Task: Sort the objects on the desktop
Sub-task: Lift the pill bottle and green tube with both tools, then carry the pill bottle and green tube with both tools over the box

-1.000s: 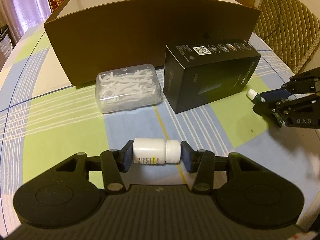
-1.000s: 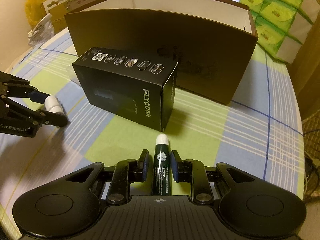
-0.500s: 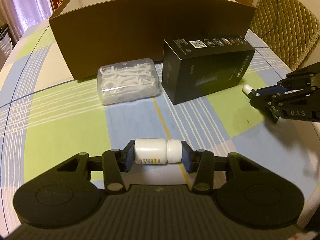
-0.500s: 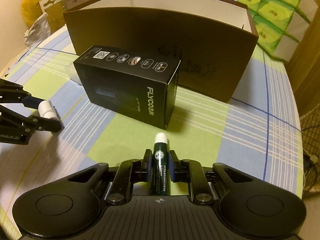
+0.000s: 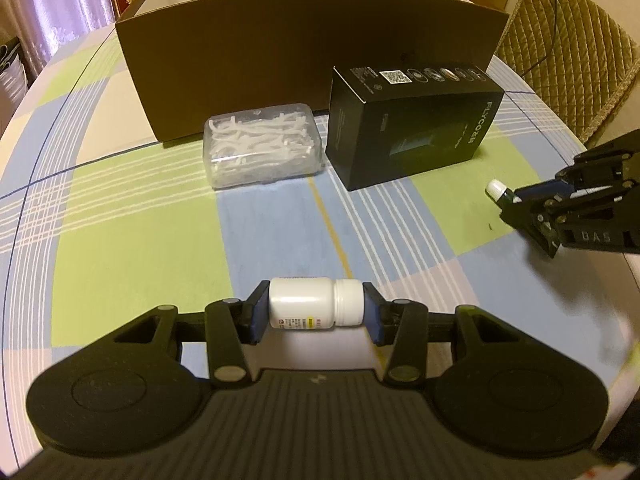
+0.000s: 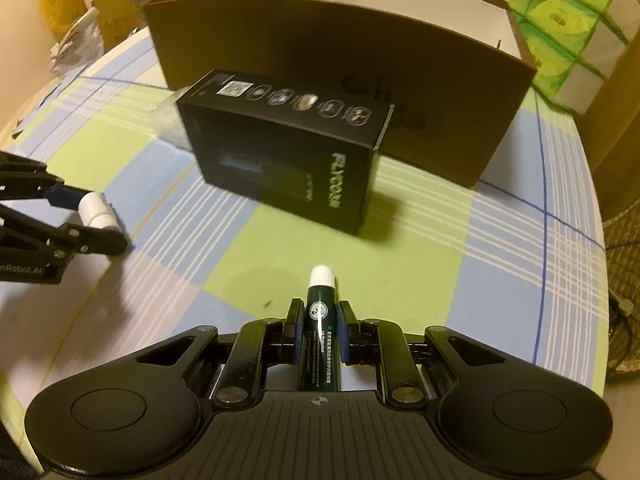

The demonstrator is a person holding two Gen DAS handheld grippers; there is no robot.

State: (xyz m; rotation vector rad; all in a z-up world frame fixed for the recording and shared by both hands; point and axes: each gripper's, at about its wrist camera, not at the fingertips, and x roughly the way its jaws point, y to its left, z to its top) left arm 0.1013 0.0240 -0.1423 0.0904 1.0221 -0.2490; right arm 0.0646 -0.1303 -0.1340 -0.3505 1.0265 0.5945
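Checked cloth (image 5: 132, 248) on table; tissue packs (image 6: 560, 20) stacked beyond.

The counter (image 5: 120, 240) carried one brown box (image 5: 312, 56), one black carton (image 5: 412, 128), one clear case of floss picks (image 5: 262, 146), one white bottle (image 5: 314, 308), one green tube (image 6: 320, 336) and two claws.

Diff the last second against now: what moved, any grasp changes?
The right gripper closed on the tube; a second ago its fingers stood apart beside it. The tube now looks lifted off the table. The left gripper drew back a little from the big box, bottle still clamped end to end. Black box and floss case unmoved.
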